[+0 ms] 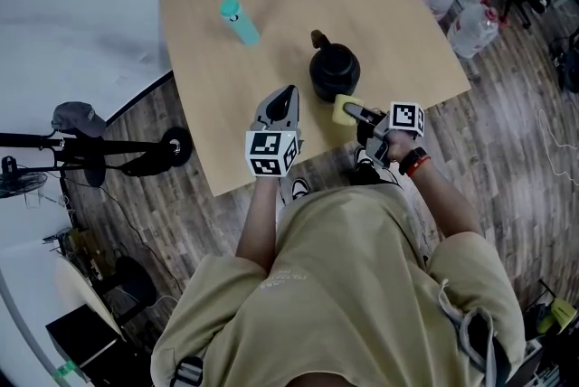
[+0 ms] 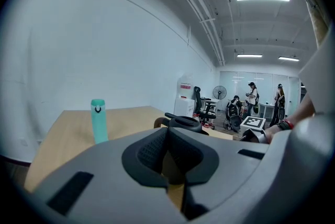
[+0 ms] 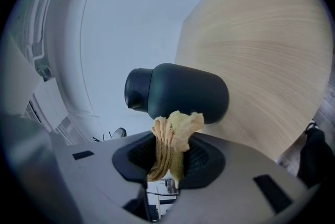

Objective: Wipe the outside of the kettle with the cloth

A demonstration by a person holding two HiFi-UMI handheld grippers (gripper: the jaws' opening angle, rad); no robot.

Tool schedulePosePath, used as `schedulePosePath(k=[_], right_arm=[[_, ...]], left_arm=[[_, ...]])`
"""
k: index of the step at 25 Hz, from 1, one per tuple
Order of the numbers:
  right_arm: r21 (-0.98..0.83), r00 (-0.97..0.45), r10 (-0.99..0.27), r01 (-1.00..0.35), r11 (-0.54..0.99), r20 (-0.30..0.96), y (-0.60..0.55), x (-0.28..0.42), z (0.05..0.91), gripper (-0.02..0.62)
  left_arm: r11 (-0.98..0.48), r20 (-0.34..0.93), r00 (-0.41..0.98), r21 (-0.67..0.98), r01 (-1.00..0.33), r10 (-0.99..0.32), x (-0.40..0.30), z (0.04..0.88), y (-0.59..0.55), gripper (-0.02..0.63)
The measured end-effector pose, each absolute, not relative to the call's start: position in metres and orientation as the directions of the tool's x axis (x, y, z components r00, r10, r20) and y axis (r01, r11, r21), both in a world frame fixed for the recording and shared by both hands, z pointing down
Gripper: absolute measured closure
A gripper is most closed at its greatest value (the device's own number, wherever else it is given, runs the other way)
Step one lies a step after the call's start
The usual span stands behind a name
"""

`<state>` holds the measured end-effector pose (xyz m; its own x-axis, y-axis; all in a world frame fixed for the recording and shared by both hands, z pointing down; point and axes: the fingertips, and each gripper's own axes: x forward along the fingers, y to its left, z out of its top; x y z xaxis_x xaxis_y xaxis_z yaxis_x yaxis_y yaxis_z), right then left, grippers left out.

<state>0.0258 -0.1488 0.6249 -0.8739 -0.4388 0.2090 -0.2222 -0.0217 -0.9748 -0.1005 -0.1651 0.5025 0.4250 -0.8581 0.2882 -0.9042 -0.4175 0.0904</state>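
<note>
While right tongs clamp cloth beside kettle, left tongs closed, masking kettle body.

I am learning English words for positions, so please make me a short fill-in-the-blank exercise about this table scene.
1. Beside the black kettle, the yellow cloth is clamped in the ____ hand-held gripper.
2. The teal bottle stands ____ on the table.
3. The left hand-held gripper is shut and holds ____.
Missing words: right; upright; nothing.
</note>
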Motion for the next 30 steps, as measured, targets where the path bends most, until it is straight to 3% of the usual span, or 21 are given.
schedulePosePath(k=[7,18,30], right_arm=[[-0.949,-0.909,-0.319,-0.307,0.076,0.269,-0.160,0.051,0.620,0.476],[-0.813,-0.868,-0.166,-0.497,0.304,0.469,-0.190,0.088,0.624,0.476],[-0.558,-0.722,-0.234,-0.665,0.498,0.652,-0.241,0.104,0.638,0.476]], left_arm=[[-0.403,0.296,0.409,0.085,-0.911,-0.863,-0.086,0.502,-0.170,0.581],[-0.355,0.301,0.361,0.076,-0.932,-0.883,-0.073,0.507,-0.175,0.581],[-0.269,0.302,0.277,0.069,-0.961,-0.912,-0.086,0.506,-0.175,0.581]])
